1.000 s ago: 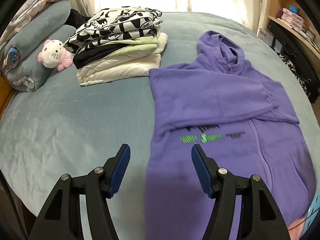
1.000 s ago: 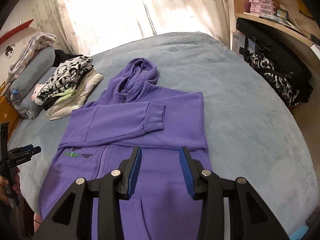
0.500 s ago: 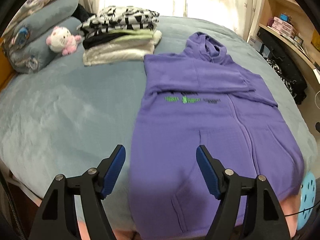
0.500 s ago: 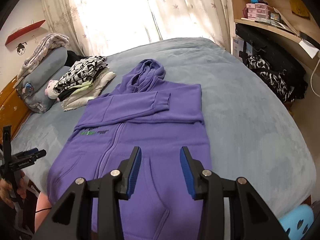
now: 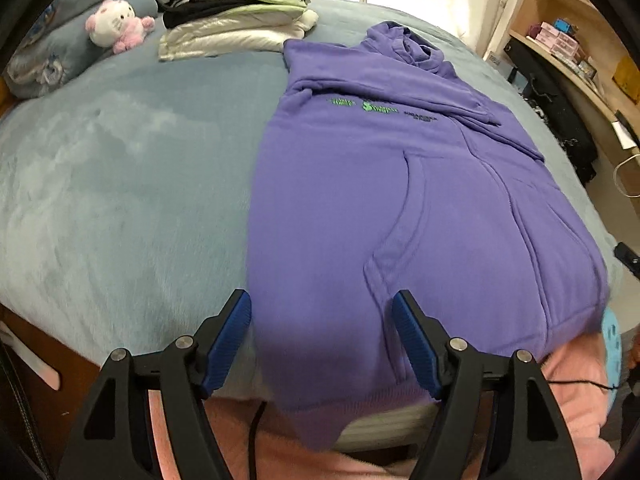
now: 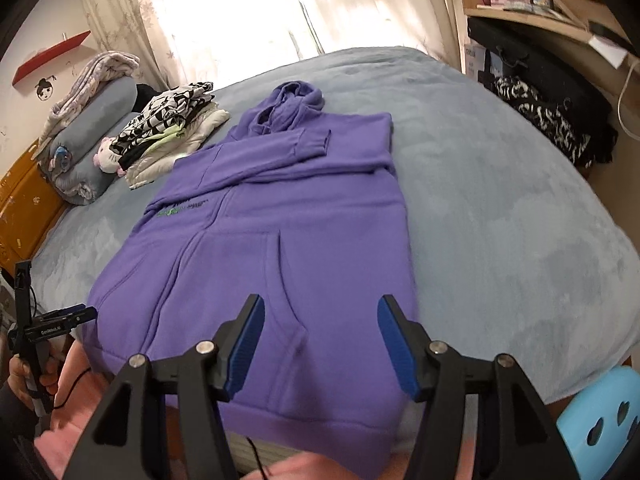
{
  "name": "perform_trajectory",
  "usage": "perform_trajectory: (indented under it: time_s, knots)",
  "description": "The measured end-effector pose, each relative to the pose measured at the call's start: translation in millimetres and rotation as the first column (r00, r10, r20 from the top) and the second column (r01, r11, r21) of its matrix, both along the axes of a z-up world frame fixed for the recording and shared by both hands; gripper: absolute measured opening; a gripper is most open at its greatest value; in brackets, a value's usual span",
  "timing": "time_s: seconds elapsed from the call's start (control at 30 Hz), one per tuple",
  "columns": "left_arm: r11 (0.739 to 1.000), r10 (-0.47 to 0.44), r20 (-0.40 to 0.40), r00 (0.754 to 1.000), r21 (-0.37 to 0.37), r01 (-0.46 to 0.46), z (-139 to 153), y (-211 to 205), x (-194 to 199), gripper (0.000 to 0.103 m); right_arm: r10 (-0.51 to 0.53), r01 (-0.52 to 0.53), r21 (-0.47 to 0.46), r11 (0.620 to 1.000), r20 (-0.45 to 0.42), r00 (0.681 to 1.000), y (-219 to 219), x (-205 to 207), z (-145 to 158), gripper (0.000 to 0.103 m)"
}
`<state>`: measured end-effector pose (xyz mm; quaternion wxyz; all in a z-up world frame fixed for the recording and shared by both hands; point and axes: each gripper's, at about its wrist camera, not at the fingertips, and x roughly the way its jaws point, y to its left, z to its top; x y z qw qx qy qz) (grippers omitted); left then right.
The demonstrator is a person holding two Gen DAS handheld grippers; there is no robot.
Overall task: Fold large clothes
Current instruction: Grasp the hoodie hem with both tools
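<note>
A purple hoodie [image 5: 400, 184] lies front up on the blue-grey bed [image 5: 120, 184], hood at the far end, both sleeves folded across the chest, hem hanging over the near bed edge. It also shows in the right wrist view [image 6: 280, 232]. My left gripper [image 5: 322, 336] is open and empty above the hem's left part. My right gripper [image 6: 320, 344] is open and empty above the hem's right part. The left gripper also shows at the left edge of the right wrist view [image 6: 52, 320].
A stack of folded clothes [image 5: 236, 12] and a plush toy [image 5: 114, 24] sit at the far left beside rolled bedding [image 6: 84, 152]. Shelves and dark bags [image 6: 552, 92] stand on the right. A light blue stool [image 6: 600, 428] is near the bed's front right corner.
Both grippers have drawn back toward the near bed edge, from over the hoodie's chest to over its hem. The right gripper has opened wider. The hoodie has not moved.
</note>
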<state>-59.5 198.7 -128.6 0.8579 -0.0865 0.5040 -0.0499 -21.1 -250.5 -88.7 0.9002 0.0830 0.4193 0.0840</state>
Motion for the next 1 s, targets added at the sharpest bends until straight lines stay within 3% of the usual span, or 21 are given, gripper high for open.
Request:
perform_trajectory:
  time_s: [0.27,0.5,0.53,0.67,0.8,0.9,0.97,1.0]
  knots:
    - [0.996,-0.008,-0.035,0.999,-0.085,0.005,-18,20,-13,0.072,0.013,-0.004,0.111,0.994,-0.078,0.997,-38,-15,-34,0.058]
    - [0.994,-0.035,-0.044,0.998,-0.107,0.03,-32,16,-13,0.084,0.052,-0.024,0.239,0.971,-0.113,0.992,-47,-24,-55,0.048]
    - [0.994,-0.037,-0.044,0.998,-0.102,0.032,-33,15,-13,0.085,0.066,-0.035,0.244,0.969,-0.119,0.991,-44,-24,-57,0.043]
    - [0.99,-0.057,-0.056,0.997,-0.13,0.049,-36,11,-11,0.094,0.089,-0.06,0.225,0.972,-0.121,0.989,-31,-25,-63,0.043]
    - [0.995,-0.064,-0.048,0.997,-0.079,0.06,-39,0,-11,0.098,0.086,-0.055,0.239,0.97,-0.123,0.989,-31,-22,-65,0.043]
    - [0.996,-0.053,-0.045,0.998,-0.072,0.05,-40,-2,-9,0.098,0.067,-0.037,0.245,0.969,-0.116,0.991,-31,-23,-68,0.036]
    - [0.997,-0.043,-0.036,0.998,-0.071,0.04,-38,-4,-9,0.088,0.052,-0.021,0.261,0.965,-0.113,0.992,-31,-25,-70,0.027]
    - [0.996,-0.046,-0.031,0.998,-0.077,0.043,-36,-6,-10,0.076,0.047,-0.016,0.265,0.964,-0.112,0.993,-31,-25,-70,0.025]
